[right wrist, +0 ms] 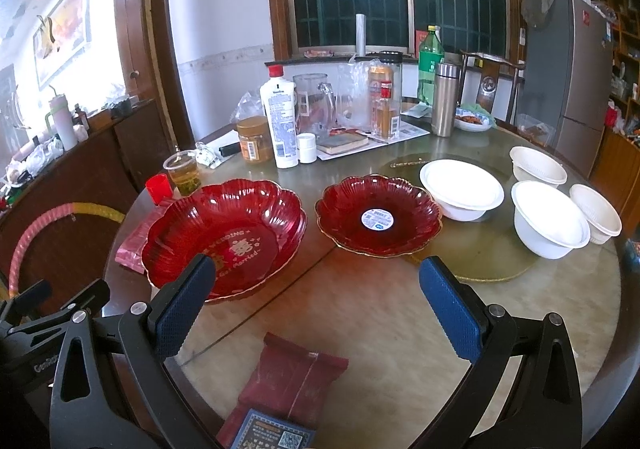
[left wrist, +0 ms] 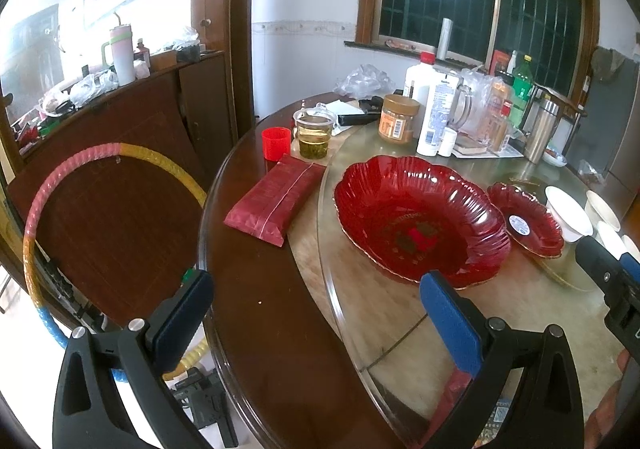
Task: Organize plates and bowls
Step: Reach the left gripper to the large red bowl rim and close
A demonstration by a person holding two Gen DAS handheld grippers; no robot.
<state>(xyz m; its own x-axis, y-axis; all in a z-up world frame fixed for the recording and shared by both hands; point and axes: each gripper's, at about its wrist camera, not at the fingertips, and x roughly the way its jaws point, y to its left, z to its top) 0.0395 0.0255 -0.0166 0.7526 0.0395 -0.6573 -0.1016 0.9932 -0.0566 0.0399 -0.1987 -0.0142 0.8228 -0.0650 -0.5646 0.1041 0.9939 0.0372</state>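
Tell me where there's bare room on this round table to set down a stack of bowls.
Bare glass lies in front of the small red scalloped plate, between the large red scalloped dish and the white disposable bowls. The far side around the white lotion bottle is crowded.

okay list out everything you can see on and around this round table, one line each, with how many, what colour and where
Large scalloped red plastic plate: 1, red, table's left side.
Small scalloped red plate with sticker: 1, red, centre, on a gold-rimmed mat.
White disposable bowls: 4, white, right side; two upright, two apparently upside down.
Red foil packets: 2, dark red, one left of the large plate, one at the near edge.
Small red cup: 1, red, far left.
Clear cup of tea: 1, yellowish, beside the red cup.
Peanut butter jar: 1, brown, back.
White lotion bottle: 1, white, red cap, back.
Steel flask: 1, silver, back right.
Left gripper: open, empty.
Right gripper: open, empty.
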